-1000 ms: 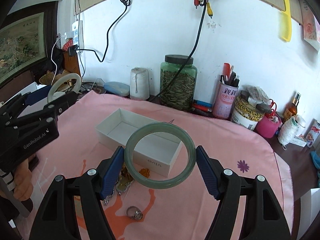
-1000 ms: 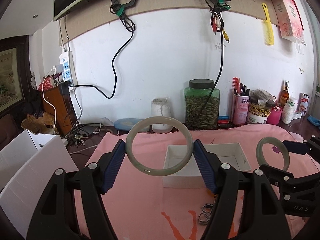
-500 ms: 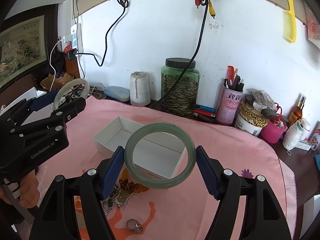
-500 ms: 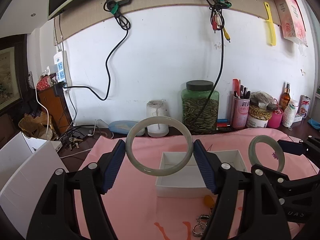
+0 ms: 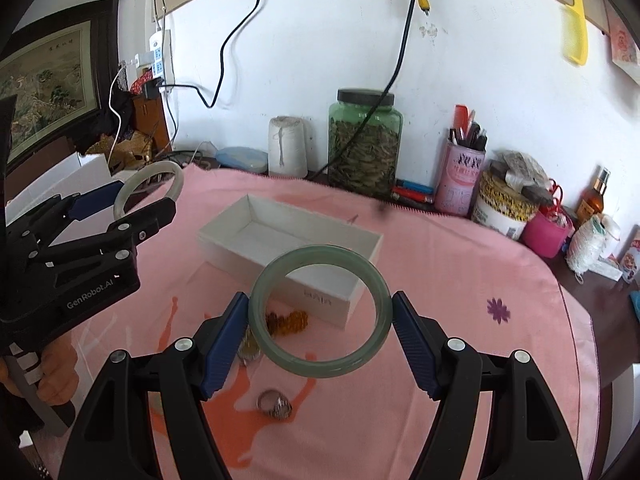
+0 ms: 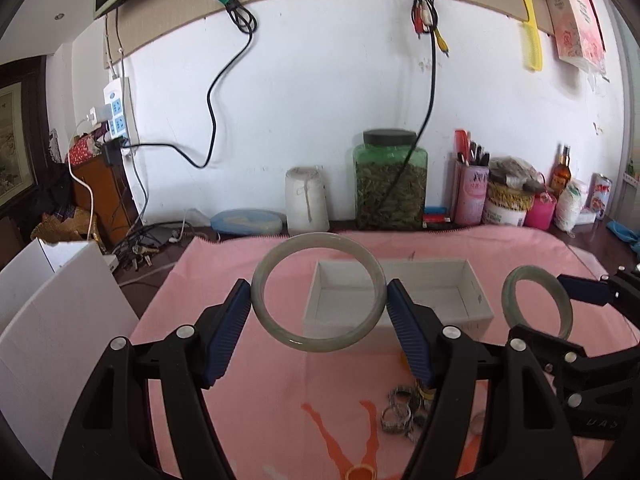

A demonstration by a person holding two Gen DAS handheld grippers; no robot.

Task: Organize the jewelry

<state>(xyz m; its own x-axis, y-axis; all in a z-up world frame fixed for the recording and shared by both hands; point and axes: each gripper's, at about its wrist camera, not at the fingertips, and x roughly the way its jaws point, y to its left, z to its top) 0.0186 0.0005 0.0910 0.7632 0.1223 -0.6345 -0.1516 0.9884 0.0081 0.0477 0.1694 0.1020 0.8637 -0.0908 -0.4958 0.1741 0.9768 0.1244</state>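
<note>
Green jade bangle (image 5: 320,312) clamped across its width between the blue pads of the left gripper (image 5: 320,314), jaws spread wide to the bangle's diameter, ring face toward the camera, hanging in the air above the pink cloth (image 5: 460,292). Paler whitish bangle (image 6: 319,291) pinched the same way in the right gripper (image 6: 319,294), jaws also wide, pads touching both sides of the ring.

In the left wrist view the right gripper with its pale bangle sits at 9 o'clock, a hand (image 5: 56,376) under it at 8 o'clock. In the right wrist view the left gripper and green bangle are at 3 o'clock.

White open box (image 5: 348,304) lies on the cloth just beyond both bangles, toward 12 o'clock, inside looks empty. Amber bead piece (image 5: 292,322) on the cloth just beside the box's near wall, seen partly through the green bangle. Silver ring (image 5: 275,403) on the cloth at 6 o'clock, below the bangle. Small heap of metal jewelry (image 6: 400,412) near the right gripper's right finger, details too small to tell.

Back edge at 12 o'clock: green jar (image 5: 365,144) with dark lid, white roll (image 5: 287,147) to its left, pink pen cup (image 5: 460,184) at 2 o'clock. Yellow comb (image 5: 576,24) hangs on the wall at 1 o'clock.
</note>
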